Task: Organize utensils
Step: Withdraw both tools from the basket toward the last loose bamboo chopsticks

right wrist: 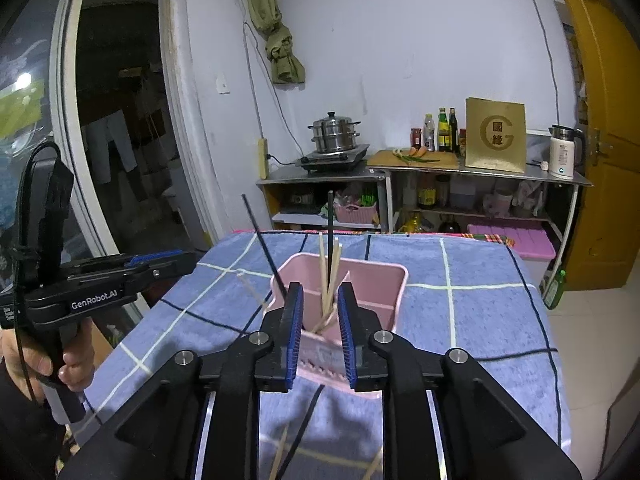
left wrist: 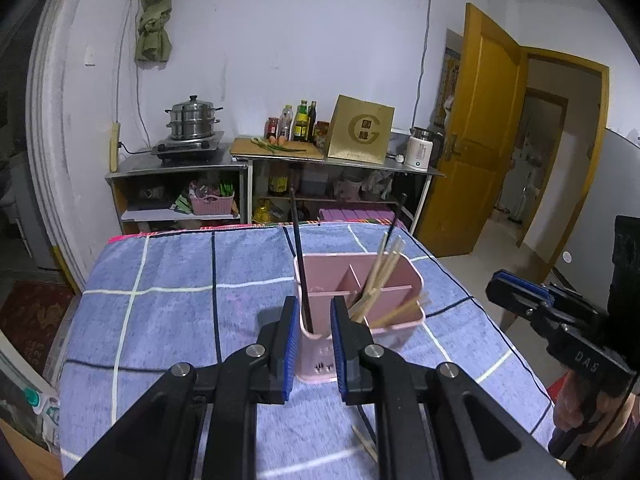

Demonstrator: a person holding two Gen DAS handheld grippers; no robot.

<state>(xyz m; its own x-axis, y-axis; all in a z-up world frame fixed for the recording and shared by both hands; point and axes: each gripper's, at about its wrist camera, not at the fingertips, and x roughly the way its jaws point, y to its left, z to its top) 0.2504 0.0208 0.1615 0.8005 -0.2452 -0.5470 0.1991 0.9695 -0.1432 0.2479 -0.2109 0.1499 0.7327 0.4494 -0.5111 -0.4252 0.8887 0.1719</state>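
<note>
A pink divided utensil holder point(left wrist: 394, 280) stands on the blue checked cloth; it also shows in the right wrist view point(right wrist: 372, 280). It holds several wooden chopsticks point(left wrist: 380, 276) and two black chopsticks point(left wrist: 298, 256). My left gripper point(left wrist: 313, 344) is open and empty, just in front of the holder. My right gripper point(right wrist: 320, 336) is open and empty, close before the holder. A loose wooden chopstick point(left wrist: 364, 442) lies on the cloth under the left gripper. A black chopstick point(right wrist: 302, 428) and wooden chopsticks point(right wrist: 280, 454) lie on the cloth below the right gripper.
The table's blue checked cloth point(left wrist: 168, 304) ends at a far edge. Behind stands a metal counter point(left wrist: 180, 166) with a steamer pot point(left wrist: 194, 118), bottles, a cutting board and a gold box point(left wrist: 360, 130). A yellow door point(left wrist: 476, 132) is at the right.
</note>
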